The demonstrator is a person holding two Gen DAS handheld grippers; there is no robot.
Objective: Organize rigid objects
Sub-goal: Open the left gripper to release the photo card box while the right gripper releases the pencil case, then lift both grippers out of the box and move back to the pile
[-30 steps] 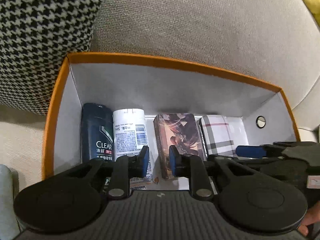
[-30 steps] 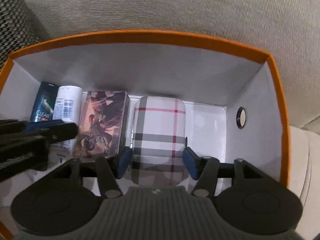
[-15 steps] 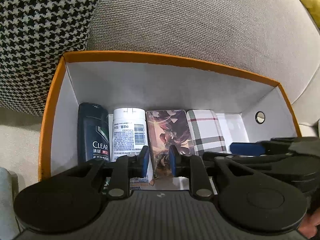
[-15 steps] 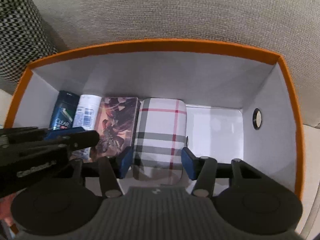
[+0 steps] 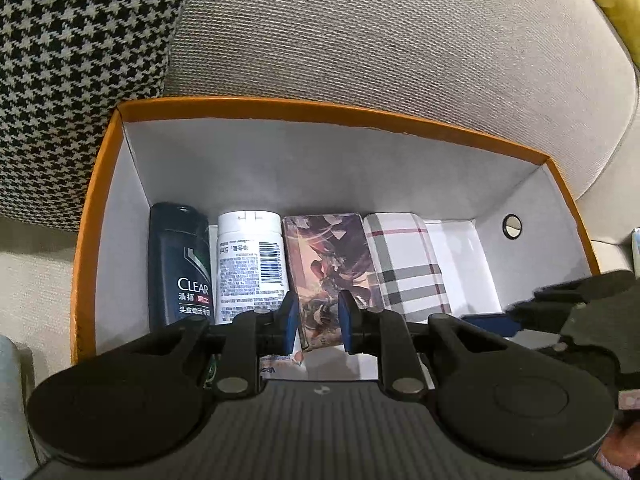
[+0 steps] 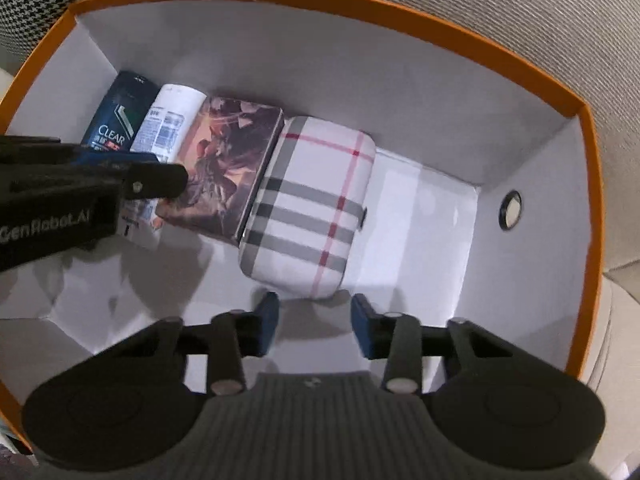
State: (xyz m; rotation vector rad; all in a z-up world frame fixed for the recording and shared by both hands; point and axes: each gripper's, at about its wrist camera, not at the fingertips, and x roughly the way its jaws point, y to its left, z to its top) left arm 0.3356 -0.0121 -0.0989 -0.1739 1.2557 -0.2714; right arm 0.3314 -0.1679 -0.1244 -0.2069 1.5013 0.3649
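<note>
- The orange box sits on a sofa, and four things lie flat in a row on the box floor
- By the box's left wall is a dark bottle, then a white bottle, then a picture pack, then a plaid case near the middle of the box
- The part of the box by its right wall is bare
- The right tongs point down into the box, just short of the case's near end; they have just been closing up, they are let go, and nothing is between them
- The left tongs are nearly shut over the pack's near end; I cannot tell if they pinch it
- The case looks hard and light, with a smooth skin and round corners, so it may slip
- I think the best place to hold it is across its two long sides, near the middle
- The pack looks stiff with sharp edges, so it should be easy to hold by its sides too
</note>
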